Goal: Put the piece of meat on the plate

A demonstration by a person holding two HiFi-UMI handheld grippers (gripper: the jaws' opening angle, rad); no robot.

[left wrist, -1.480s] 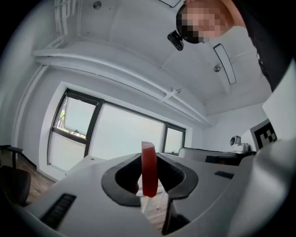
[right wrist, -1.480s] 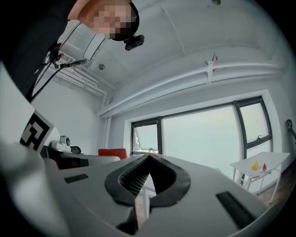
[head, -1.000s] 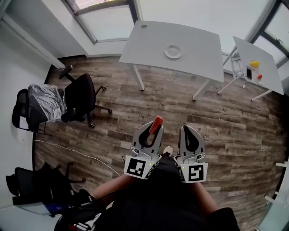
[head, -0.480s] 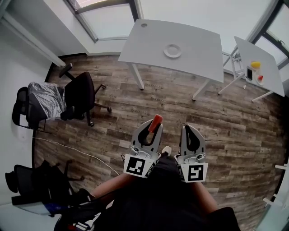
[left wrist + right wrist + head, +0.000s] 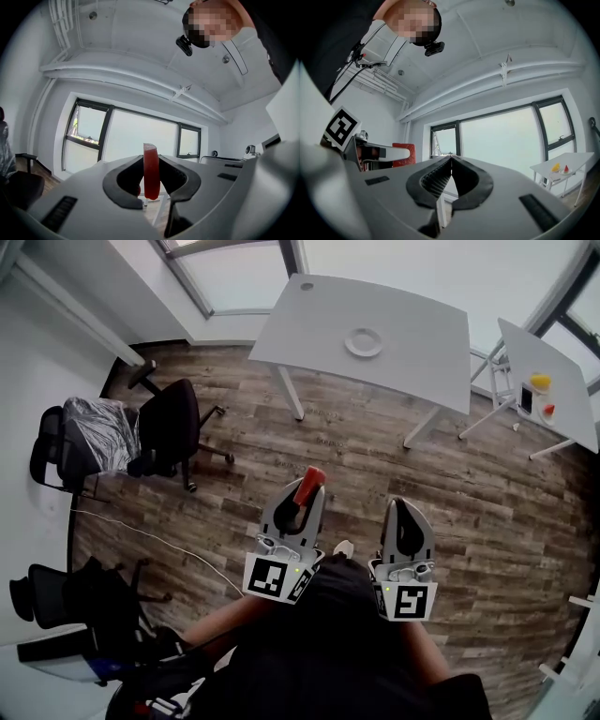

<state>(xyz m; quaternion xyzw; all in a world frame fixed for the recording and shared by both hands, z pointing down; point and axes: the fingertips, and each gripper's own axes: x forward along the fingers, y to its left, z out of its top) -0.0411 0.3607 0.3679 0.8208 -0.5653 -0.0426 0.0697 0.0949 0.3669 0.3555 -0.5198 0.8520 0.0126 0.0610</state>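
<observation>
A flat red piece of meat (image 5: 307, 485) sticks out from the tips of my left gripper (image 5: 302, 498), which is shut on it. The left gripper view shows the red slab (image 5: 151, 171) upright, pinched between the dark pads. My right gripper (image 5: 405, 512) is beside it on the right, shut and empty, its pads meeting in the right gripper view (image 5: 451, 165). The red meat (image 5: 403, 154) shows at the left of that view. A small white plate (image 5: 363, 342) rests on the grey table (image 5: 309, 329) far ahead, across the wooden floor.
A black office chair (image 5: 169, 432) and a second chair with a plastic-wrapped back (image 5: 84, 442) stand left. A cable (image 5: 150, 535) runs across the floor. A smaller white table (image 5: 562, 413) at right carries yellow and red items (image 5: 540, 382). Windows line the far wall.
The table and plate have shifted slightly in the head view. Both grippers sit lower in frame, the left one further left. The meat stays gripped.
</observation>
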